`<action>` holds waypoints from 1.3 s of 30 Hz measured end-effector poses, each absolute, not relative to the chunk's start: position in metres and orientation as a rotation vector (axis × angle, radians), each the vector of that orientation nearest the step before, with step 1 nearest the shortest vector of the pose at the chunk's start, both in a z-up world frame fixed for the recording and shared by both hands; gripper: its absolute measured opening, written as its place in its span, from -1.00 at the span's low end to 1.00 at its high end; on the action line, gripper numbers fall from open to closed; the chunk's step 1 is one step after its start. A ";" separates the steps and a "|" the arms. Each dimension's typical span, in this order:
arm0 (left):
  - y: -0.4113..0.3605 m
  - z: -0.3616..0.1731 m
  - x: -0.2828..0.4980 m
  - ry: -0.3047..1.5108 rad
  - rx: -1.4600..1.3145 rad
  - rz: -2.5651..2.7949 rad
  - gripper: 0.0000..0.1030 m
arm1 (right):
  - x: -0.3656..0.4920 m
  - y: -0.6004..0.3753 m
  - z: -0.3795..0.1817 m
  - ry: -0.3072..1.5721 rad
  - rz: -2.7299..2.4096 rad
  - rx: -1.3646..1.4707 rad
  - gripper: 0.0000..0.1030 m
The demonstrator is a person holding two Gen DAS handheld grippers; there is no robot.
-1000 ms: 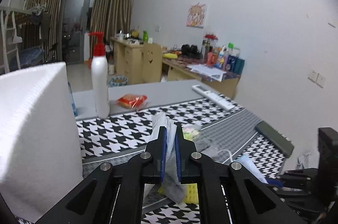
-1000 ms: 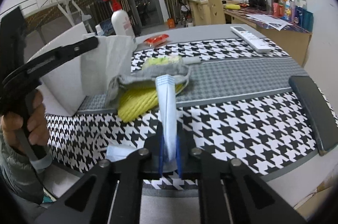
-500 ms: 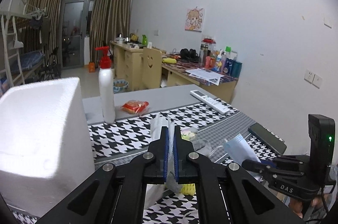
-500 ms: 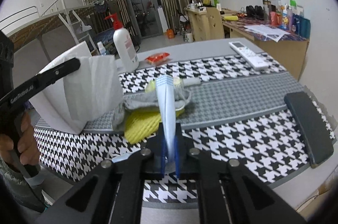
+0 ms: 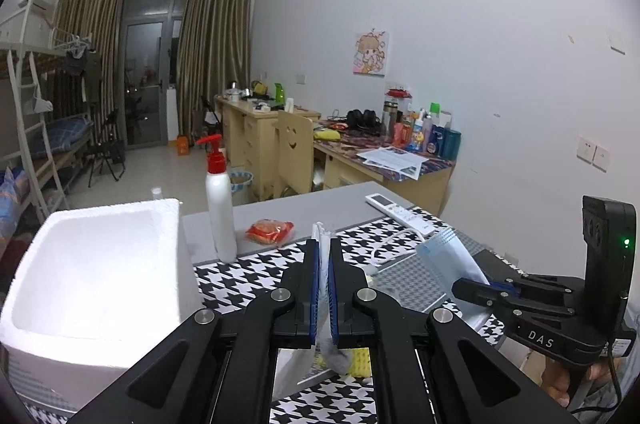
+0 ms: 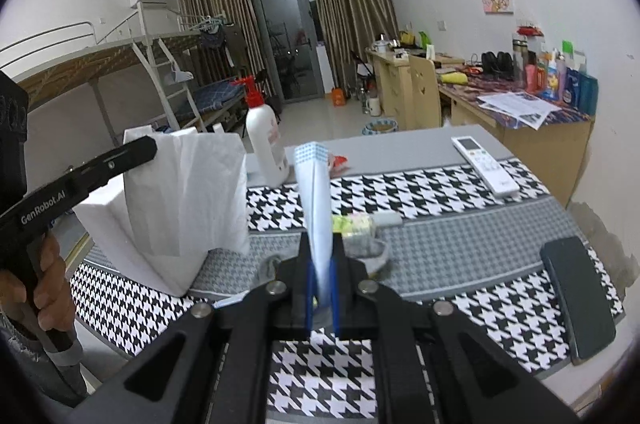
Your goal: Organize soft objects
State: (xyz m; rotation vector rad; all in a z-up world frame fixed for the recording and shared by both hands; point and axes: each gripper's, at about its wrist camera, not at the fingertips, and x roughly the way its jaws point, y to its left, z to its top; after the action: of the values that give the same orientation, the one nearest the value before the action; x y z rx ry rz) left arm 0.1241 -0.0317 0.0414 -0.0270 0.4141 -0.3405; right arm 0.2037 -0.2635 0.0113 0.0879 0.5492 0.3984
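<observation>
a: your left gripper [image 5: 324,256] has its fingers clamped on a white tissue sheet [image 6: 188,199]. from its own camera you only see the thin edge sticking up between the blue pads [image 5: 315,288]. from the right camera the sheet hangs down broad from the left gripper tip [image 6: 140,151], in front of the white foam box [image 5: 96,272].

b: and your right gripper [image 6: 322,284]?

a: fingers together on a light blue face mask [image 6: 316,199]. the mask stands up out of the pads, pleated end on top. in the left view it's the blue thing [image 5: 452,260] poking out of the right gripper [image 5: 468,288], held above the houndstooth tablecloth [image 6: 420,191].

b: rest of the soft stuff?

a: on the cloth, behind and under your right gripper: a grey fabric piece [image 6: 376,256] with a yellow-green item [image 6: 352,224] on it. a bit of yellow cloth [image 5: 360,360] shows under your left gripper, beside a grey scrap [image 5: 336,356]. can't tell what each one is, mostly hidden.

b: other stuff?

a: white pump bottle with red top [image 5: 219,207] near the box, orange snack pack [image 5: 270,231] right of it, white remote [image 6: 484,159] at the far right of the table, black flat item [image 6: 576,296] on the right edge. your hand [image 6: 48,288] grips the left handle.
</observation>
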 end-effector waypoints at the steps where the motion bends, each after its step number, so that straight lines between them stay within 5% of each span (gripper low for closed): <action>1: -0.031 0.043 0.124 0.413 -0.026 -0.339 -0.92 | 0.205 -0.263 0.013 0.542 0.401 0.088 -0.82; 39: 0.028 0.116 0.128 0.278 -0.006 -0.108 -0.92 | 0.233 -0.219 0.080 0.403 0.517 0.072 -0.82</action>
State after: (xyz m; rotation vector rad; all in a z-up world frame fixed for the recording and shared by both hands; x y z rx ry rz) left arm 0.1284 0.0278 0.1156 -0.0062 0.2776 -0.1080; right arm 0.2331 -0.2191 0.0803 0.0722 0.4026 0.5165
